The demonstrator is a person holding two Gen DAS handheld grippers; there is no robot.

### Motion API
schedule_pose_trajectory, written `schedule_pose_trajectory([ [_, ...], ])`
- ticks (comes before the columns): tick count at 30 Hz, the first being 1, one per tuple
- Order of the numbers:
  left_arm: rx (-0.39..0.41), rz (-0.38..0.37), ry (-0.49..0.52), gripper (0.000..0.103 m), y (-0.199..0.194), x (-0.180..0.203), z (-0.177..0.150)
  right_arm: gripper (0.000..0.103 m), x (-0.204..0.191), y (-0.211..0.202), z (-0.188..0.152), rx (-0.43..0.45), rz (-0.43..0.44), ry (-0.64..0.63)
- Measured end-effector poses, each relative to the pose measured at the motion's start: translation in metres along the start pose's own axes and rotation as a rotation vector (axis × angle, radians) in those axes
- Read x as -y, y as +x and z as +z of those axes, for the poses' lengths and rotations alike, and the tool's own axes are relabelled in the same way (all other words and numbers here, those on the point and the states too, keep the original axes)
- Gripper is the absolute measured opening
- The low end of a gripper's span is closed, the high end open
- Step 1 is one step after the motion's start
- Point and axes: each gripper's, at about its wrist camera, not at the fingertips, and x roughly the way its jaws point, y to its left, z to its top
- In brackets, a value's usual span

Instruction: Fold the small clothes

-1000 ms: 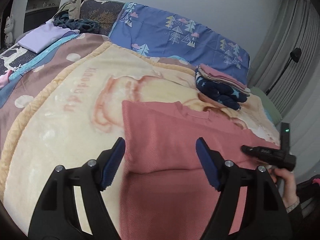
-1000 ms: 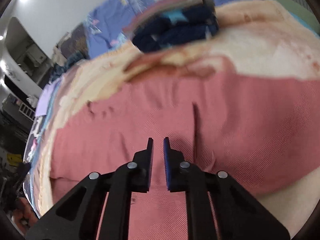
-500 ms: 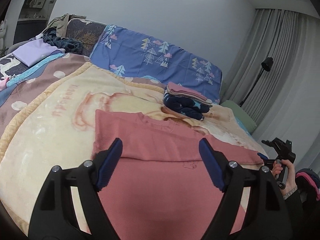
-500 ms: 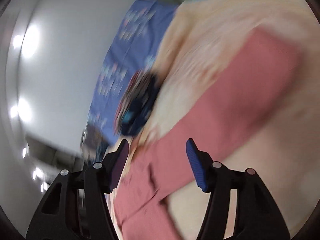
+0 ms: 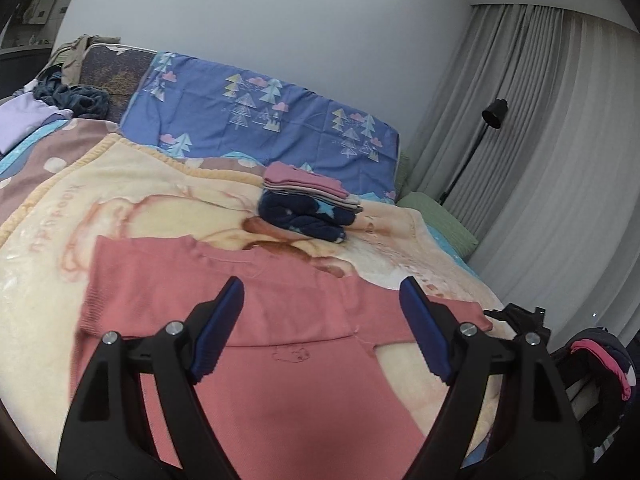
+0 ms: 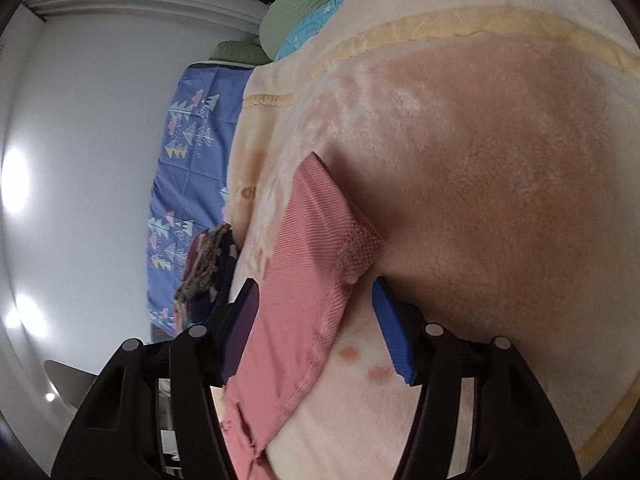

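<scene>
A pink long-sleeved top lies flat on the cream blanket, its left sleeve folded in. My left gripper is open and empty, raised above the top's middle. My right gripper is open, rolled sideways, with its jaws on either side of the outstretched right sleeve near its cuff. The right gripper also shows in the left wrist view at the bed's right edge.
A stack of folded clothes sits behind the top, in front of a blue tree-print pillow. Loose clothes lie at the far left. A floor lamp and curtains stand to the right. Green cushions lie by the bed's edge.
My right gripper opened, left the top's middle and swung out to the right sleeve's cuff. My left gripper lifted and pulled back, still open.
</scene>
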Motion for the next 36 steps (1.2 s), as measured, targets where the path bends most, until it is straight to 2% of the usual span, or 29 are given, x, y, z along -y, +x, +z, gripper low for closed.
schedule_pose_trajectory([
  [2,-0.013,-0.035,0.008,0.081,0.013,0.014,0.002,0.043,-0.001,0.003,0.002,0.040,-0.002,-0.039],
  [4,-0.024,-0.071,0.011,0.081,0.028,0.028,0.003,0.017,-0.011,0.007,0.003,0.067,-0.025,-0.108],
  [7,-0.049,-0.148,0.000,0.081,0.050,0.047,0.004,0.004,-0.035,0.014,-0.005,0.088,-0.065,-0.273],
  [9,-0.078,-0.209,-0.014,0.081,0.065,0.055,0.002,0.004,-0.058,0.012,-0.022,0.135,-0.090,-0.430],
  [13,-0.139,-0.268,-0.046,0.081,0.095,0.062,-0.007,0.003,-0.102,0.012,-0.075,0.171,-0.073,-0.737],
  [16,-0.201,-0.314,-0.086,0.081,0.118,0.059,-0.016,0.003,-0.124,0.023,-0.127,0.120,-0.029,-0.914],
  [24,-0.360,-0.322,-0.175,0.081,0.171,0.036,-0.047,0.003,-0.155,0.053,-0.249,-0.057,0.062,-1.241],
  [29,-0.409,-0.318,-0.276,0.081,0.187,0.007,-0.059,0.004,-0.152,0.066,-0.295,-0.174,0.077,-1.342],
  [36,-0.520,-0.315,-0.377,0.081,0.211,-0.012,-0.078,0.004,-0.157,0.074,-0.315,-0.278,0.106,-1.401],
])
